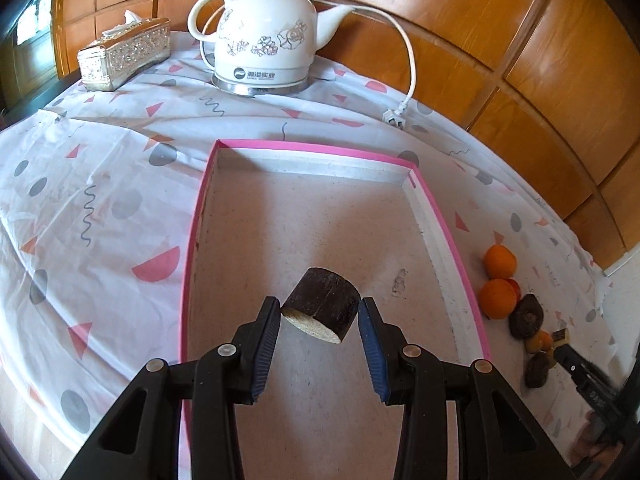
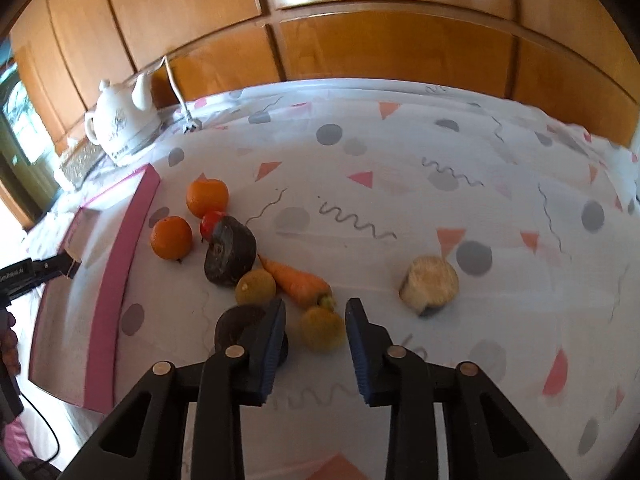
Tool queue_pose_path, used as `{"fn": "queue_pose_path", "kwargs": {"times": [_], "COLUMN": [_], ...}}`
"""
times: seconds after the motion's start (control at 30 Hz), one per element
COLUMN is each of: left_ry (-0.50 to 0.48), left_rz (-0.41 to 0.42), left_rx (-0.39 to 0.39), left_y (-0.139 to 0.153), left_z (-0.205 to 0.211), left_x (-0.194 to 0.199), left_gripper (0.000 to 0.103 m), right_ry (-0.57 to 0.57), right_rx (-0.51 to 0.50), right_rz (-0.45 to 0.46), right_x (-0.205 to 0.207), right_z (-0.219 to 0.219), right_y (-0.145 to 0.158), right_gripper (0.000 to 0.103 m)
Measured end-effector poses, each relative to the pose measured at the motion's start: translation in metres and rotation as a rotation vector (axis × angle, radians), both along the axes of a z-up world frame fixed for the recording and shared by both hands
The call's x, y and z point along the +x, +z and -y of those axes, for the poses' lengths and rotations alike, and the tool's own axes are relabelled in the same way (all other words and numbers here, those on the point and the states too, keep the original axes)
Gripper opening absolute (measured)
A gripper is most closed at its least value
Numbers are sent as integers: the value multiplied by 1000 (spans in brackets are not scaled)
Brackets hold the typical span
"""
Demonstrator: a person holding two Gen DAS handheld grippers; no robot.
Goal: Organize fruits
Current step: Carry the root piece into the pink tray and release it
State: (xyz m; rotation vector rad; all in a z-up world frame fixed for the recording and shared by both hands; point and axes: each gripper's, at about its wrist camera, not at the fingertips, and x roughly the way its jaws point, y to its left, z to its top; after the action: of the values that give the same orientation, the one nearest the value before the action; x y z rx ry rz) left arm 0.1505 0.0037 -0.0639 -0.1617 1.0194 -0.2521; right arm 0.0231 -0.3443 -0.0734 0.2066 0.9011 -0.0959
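The left tool (image 1: 320,312) grips a dark, cut cylindrical fruit chunk (image 1: 322,306) directly above the pink-rimmed cardboard tray (image 1: 192,240); the right tool (image 2: 316,320) gapes wide.

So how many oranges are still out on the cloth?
2. One orange lies nearest the kettle, the second orange just in front, both beside the pink tray. None appears hidden.

The tray (image 1: 448,236) is lying on the bench (image 1: 100,208), the kettle (image 1: 264,40) standing behind it and the fruits (image 2: 208,198) sitting to its right.
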Motion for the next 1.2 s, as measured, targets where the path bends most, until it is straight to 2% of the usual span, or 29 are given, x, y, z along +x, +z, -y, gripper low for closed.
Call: {"fn": "queue_pose_path", "kwargs": {"times": [0.1,0.23,0.37,0.57,0.6,0.7,0.8,1.2], "left_ry": [-9,-9,16,60,63,68,65,122], "left_rz": [-4,3,3,8,8,30,38,55], "left_rx": [15,20,17,21,17,11,2,-16], "left_y": [-4,-5,-5,-5,-5,-1,3,19], "left_z": [4,7,7,6,5,4,3,-25], "left_x": [5,10,18,27,27,23,17,-41], "left_gripper": [41,41,41,41,43,58,60,65], "right_ry": [88,202,258,287,292,302,305,281], "right_rx": [-27,-111,-164,-175,-175,-171,-168,-178], "right_rz": [-52,-126,-166,-173,-173,-172,-172,-166], "right_x": [17,32,41,48,48,46,49,42], "right_z": [-2,-9,-12,-12,-11,-12,-12,-16], "right_y": [-1,-8,-13,-17,-17,-17,-17,-17], "right_gripper": [31,31,31,28,28,28,28,28]}}
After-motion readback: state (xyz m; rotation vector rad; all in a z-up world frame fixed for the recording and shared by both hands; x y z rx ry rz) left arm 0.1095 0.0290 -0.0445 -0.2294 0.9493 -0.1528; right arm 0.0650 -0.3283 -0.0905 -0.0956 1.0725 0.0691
